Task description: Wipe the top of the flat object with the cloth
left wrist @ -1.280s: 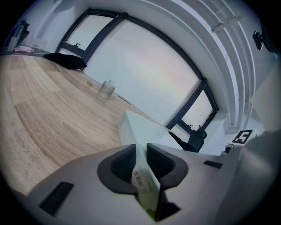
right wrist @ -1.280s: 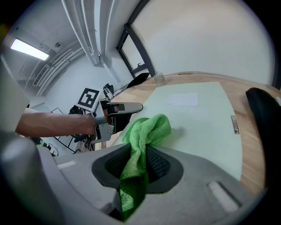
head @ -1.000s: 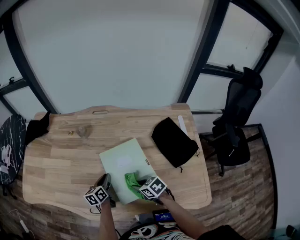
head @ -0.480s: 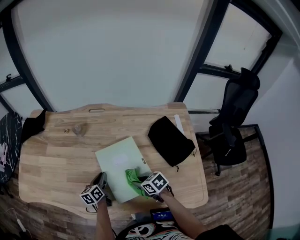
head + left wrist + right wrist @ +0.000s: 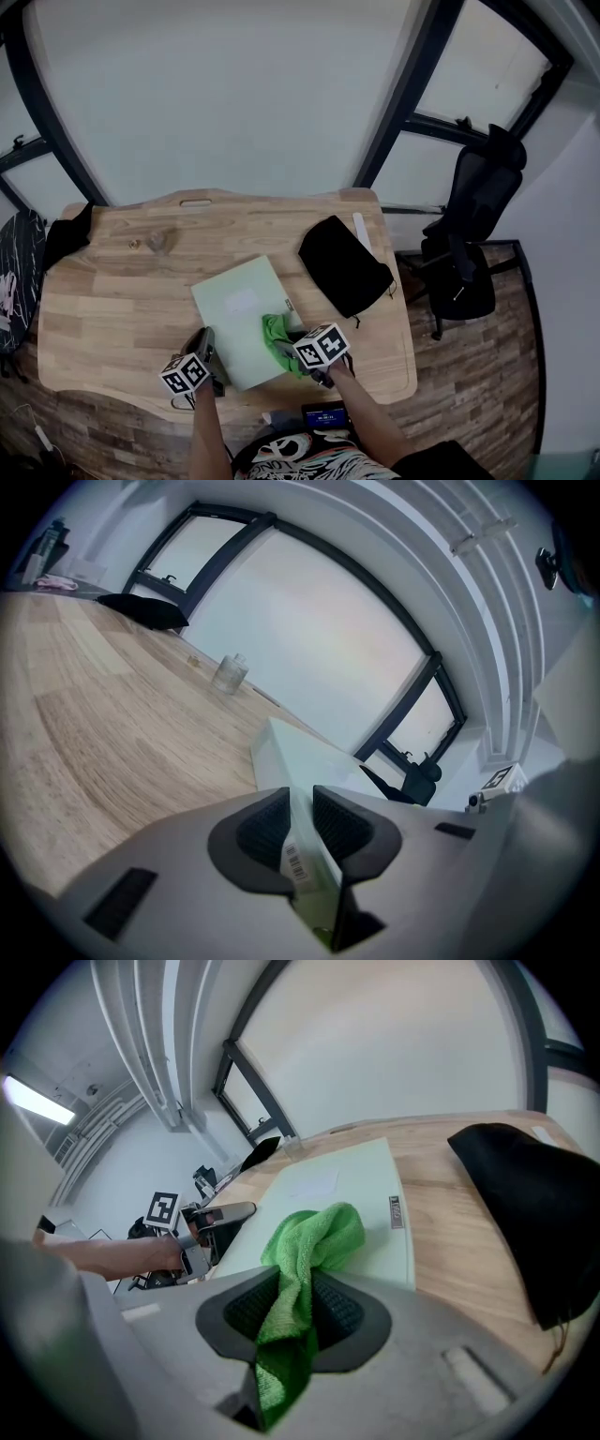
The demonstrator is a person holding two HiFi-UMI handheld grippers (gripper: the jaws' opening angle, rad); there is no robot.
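A pale green flat box (image 5: 239,314) lies near the front edge of the wooden table (image 5: 112,300). My left gripper (image 5: 204,352) is shut on the box's near left edge; in the left gripper view the box edge (image 5: 305,841) sits pinched between the two dark pads. My right gripper (image 5: 298,349) is shut on a bright green cloth (image 5: 278,336), whose bunched end rests on the box's near right part. In the right gripper view the cloth (image 5: 305,1251) hangs out of the jaws onto the box (image 5: 347,1194).
A black pouch (image 5: 342,264) lies right of the box, with a white strip (image 5: 361,231) behind it. A small clear glass (image 5: 157,242) stands at the back left. Dark fabric (image 5: 66,236) drapes over the table's left corner. An office chair (image 5: 473,225) stands off to the right.
The right gripper and cloth have slid slightly right and toward the box's near right edge. The left gripper has kept its hold on the box.
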